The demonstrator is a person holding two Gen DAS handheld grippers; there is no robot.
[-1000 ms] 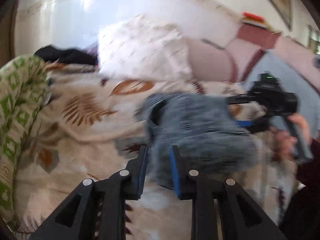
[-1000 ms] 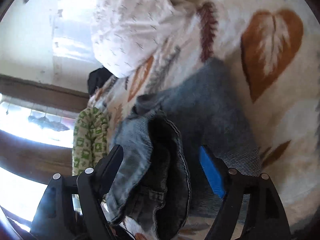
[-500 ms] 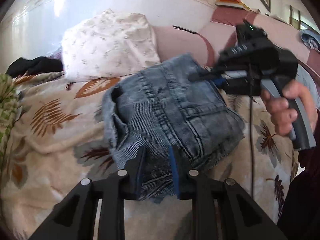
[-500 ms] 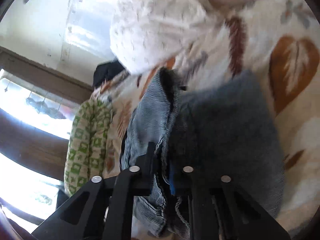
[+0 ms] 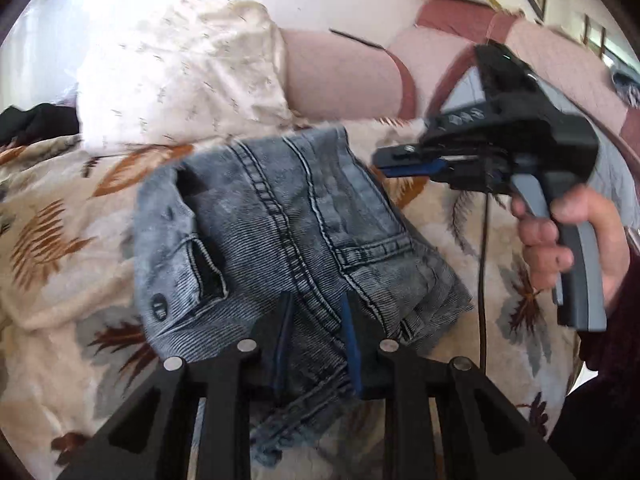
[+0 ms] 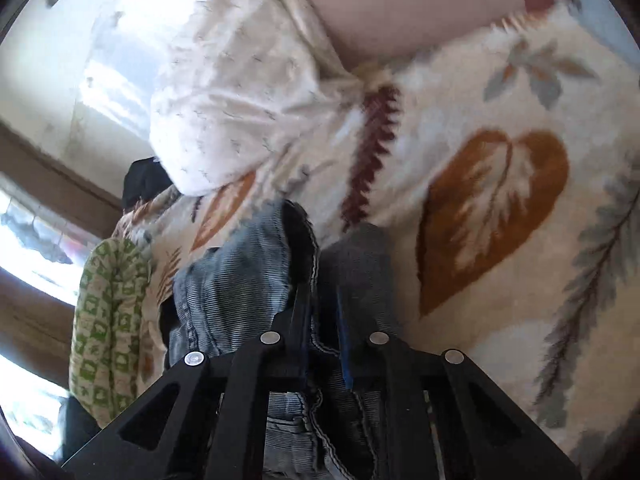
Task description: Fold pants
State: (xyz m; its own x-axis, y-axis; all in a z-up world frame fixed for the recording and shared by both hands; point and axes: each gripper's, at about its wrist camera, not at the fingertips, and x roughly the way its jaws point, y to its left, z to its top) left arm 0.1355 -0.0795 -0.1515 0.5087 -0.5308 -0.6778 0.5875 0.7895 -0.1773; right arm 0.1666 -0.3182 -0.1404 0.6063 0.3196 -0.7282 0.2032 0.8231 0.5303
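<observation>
The pants [image 5: 280,240] are blue-grey jeans, folded into a thick bundle and held up over a leaf-patterned bedspread [image 5: 60,248]. My left gripper [image 5: 316,312] is shut on the near edge of the bundle. My right gripper [image 5: 384,160] shows in the left wrist view at the bundle's far right edge, held by a hand. In the right wrist view my right gripper [image 6: 322,300] is shut on the jeans' [image 6: 240,280] waistband edge, with denim between the jaws.
A white patterned pillow [image 5: 180,80] lies behind the jeans against a pink headboard [image 5: 344,72]. A green-patterned cloth [image 6: 108,320] and a dark garment [image 6: 144,180] lie at the far left. A black cable [image 5: 484,260] hangs from the right gripper.
The right gripper closed on the jeans' edge. Both grippers lifted the bundle and brought it nearer; the jeans now face the left camera with the back pocket showing.
</observation>
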